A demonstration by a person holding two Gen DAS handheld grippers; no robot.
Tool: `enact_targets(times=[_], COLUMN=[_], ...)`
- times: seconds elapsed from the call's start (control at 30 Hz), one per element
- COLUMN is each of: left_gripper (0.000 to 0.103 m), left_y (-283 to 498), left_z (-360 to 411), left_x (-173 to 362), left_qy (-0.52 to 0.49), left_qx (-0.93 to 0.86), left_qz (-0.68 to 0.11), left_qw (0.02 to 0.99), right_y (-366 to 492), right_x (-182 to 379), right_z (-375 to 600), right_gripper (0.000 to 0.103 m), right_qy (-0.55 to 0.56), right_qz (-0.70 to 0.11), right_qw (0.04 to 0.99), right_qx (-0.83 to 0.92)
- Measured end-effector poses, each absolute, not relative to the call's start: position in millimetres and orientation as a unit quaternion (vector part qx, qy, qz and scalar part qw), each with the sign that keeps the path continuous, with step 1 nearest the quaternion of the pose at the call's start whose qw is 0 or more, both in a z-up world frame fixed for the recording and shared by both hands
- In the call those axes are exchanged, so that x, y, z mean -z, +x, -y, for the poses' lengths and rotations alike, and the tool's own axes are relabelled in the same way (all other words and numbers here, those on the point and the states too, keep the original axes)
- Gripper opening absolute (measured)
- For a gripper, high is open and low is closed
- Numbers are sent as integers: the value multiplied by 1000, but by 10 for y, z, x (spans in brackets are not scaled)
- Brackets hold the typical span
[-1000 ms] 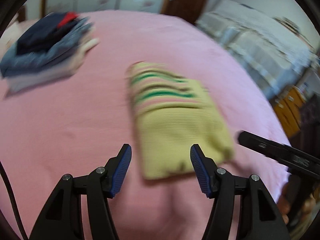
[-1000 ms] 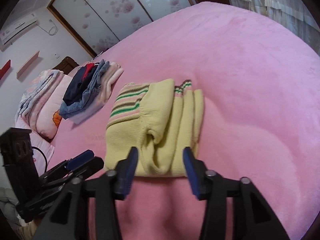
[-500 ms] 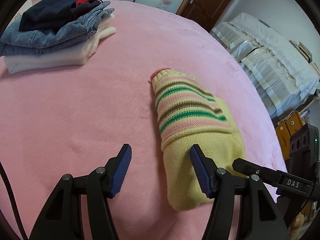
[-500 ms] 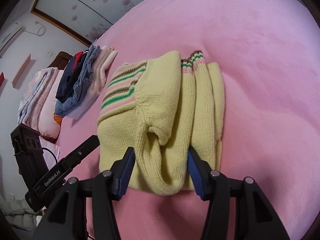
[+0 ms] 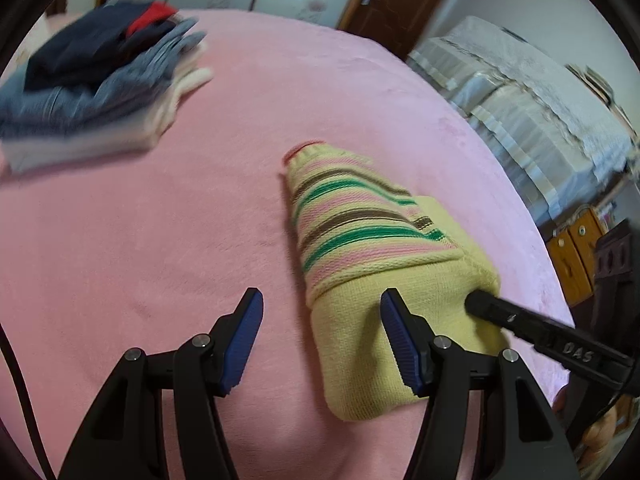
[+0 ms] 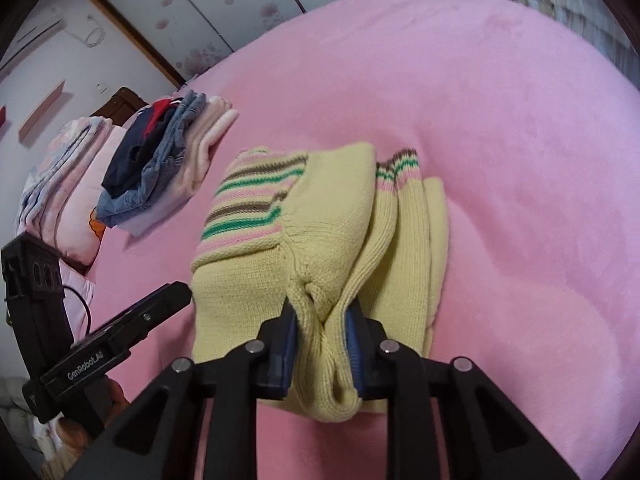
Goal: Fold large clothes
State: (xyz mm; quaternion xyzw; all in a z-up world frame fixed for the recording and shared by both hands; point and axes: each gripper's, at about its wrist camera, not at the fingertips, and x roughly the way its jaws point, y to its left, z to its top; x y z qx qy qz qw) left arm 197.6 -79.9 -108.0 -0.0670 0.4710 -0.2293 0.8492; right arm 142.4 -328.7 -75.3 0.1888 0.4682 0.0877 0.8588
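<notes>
A folded yellow knit sweater (image 5: 360,232) with pink, green and brown stripes lies on the pink bed (image 5: 160,220). My left gripper (image 5: 320,340) is open at the sweater's near left corner, its right finger over the yellow knit, its left finger above bare blanket. In the right wrist view my right gripper (image 6: 322,320) is closing on a bunched fold at the near edge of the sweater (image 6: 320,216), and its blue pads press the knit from both sides. One black finger (image 5: 520,320) of the right gripper pokes into the sweater's right side.
A pile of folded clothes (image 5: 100,80), denim and dark blue on top, sits at the far left of the bed. Pillows and folded bedding (image 6: 60,184) lie beyond it. A second bed with a white cover (image 5: 540,120) and a wooden cabinet (image 5: 572,256) stand to the right.
The right gripper's jaws have closed in on the sweater's near fold and pinch it now. Both grippers have come closer to the sweater's near edge.
</notes>
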Motion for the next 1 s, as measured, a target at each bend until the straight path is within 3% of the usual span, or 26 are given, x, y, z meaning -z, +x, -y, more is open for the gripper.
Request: enact_targets(times=[0.13, 0.33, 0.5, 0.9, 1.0], left_gripper=[60, 60, 60, 59, 53], left_y=[1899, 1945, 1950, 2345, 2482], left_z=[1023, 1291, 1253, 1290, 1373], left_x=[1034, 1278, 1180, 1007, 1056], left_qy=[-29, -2, -3, -38, -31], left_qx=[246, 245, 251, 252, 243], left_qz=[-458, -494, -495, -489, -492], left_qw=[854, 834, 832, 835, 835], right_y=[1263, 1259, 1275, 1777, 1962], right_x=[698, 1239, 1134, 828, 928], right_z=[3475, 3726, 3829, 3862, 3837], right_gripper=[20, 25, 49, 50, 49], right_qy=[202, 246, 261, 221, 196], right_qz=[-436, -481, -489, -470, -480], right_qw=[873, 840, 831, 854, 855], right_qx=[-81, -54, -47, -22, -7])
